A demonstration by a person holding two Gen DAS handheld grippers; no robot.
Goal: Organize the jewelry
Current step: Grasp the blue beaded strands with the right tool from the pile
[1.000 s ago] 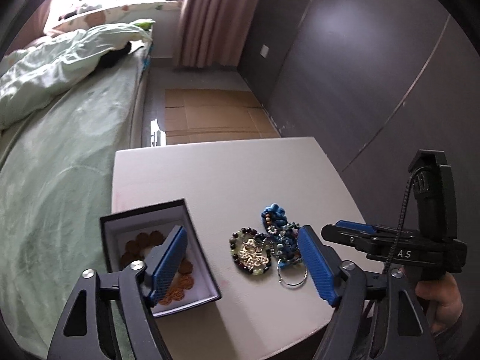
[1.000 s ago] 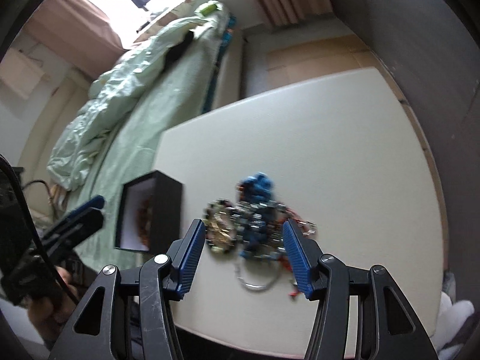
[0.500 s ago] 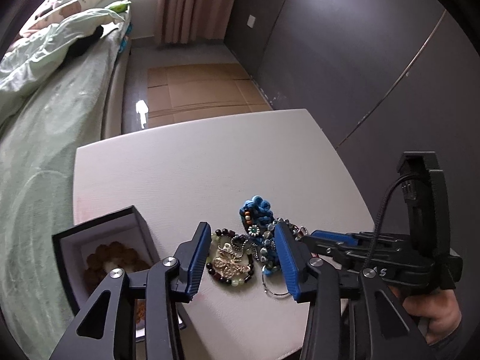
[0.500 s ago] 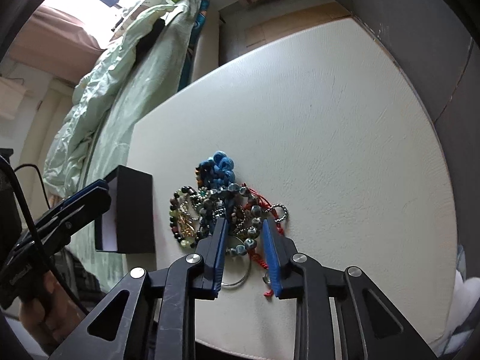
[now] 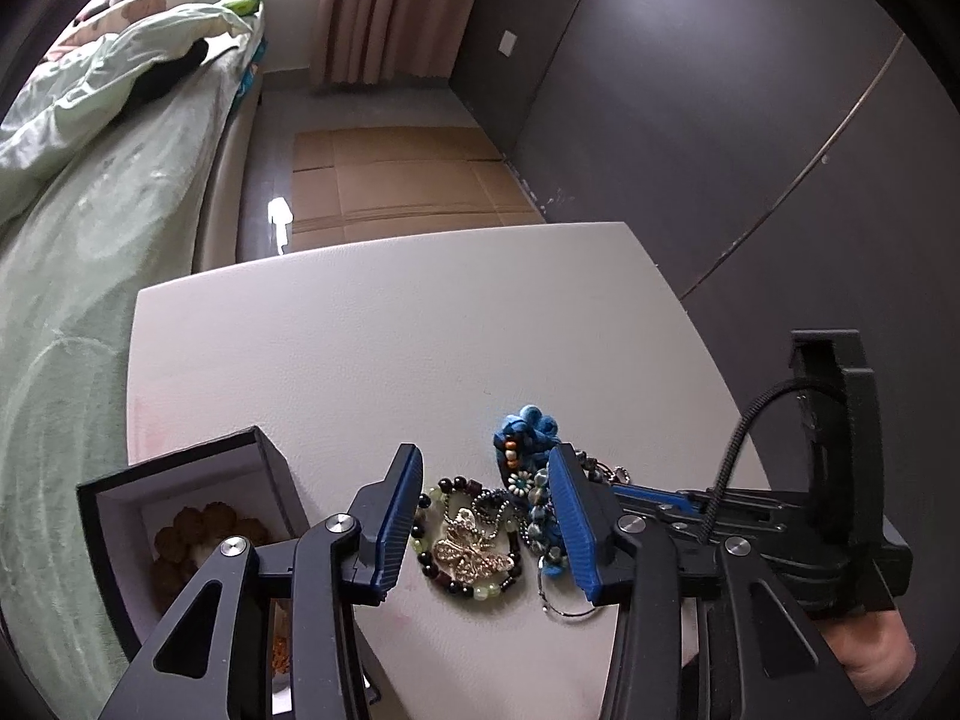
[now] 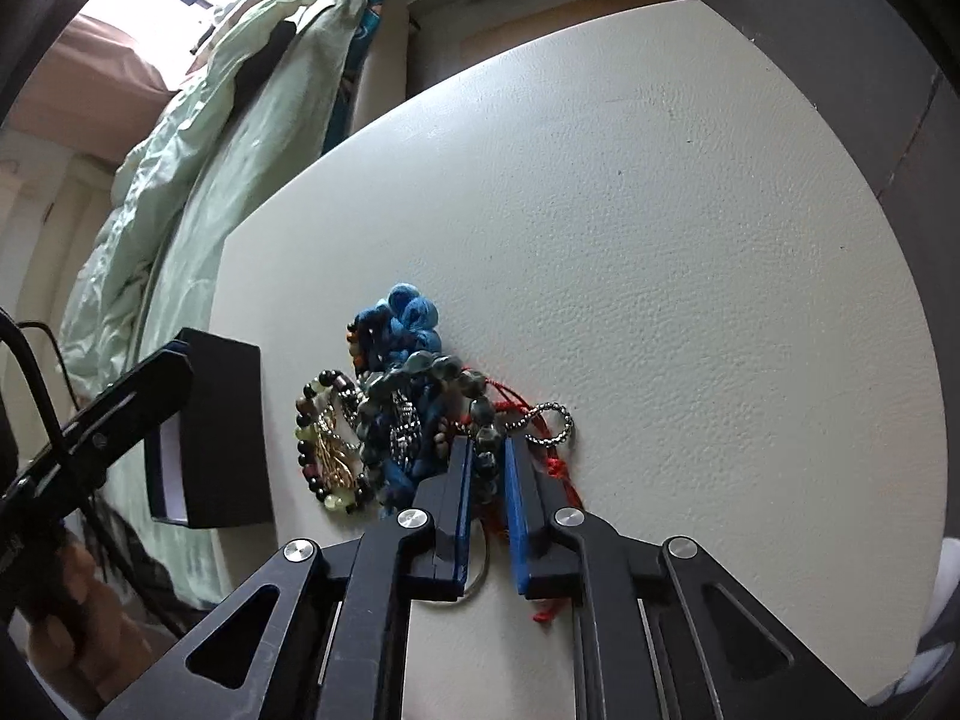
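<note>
Though open, left gripper around bracelet

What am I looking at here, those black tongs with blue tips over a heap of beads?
These are two hand-held grippers, each worked by a person's hand, with a wide-angle camera looking along its fingers; one picture comes from each. On the white table lies a tangled pile of jewelry beside an open black box that already holds brown beads. The left gripper is lowered over a dark-and-green bead bracelet with a gold butterfly charm, its jaws apart on either side, nothing gripped yet. The right gripper is closing its jaws, with a grey stone-bead bracelet pinched between them.
</note>
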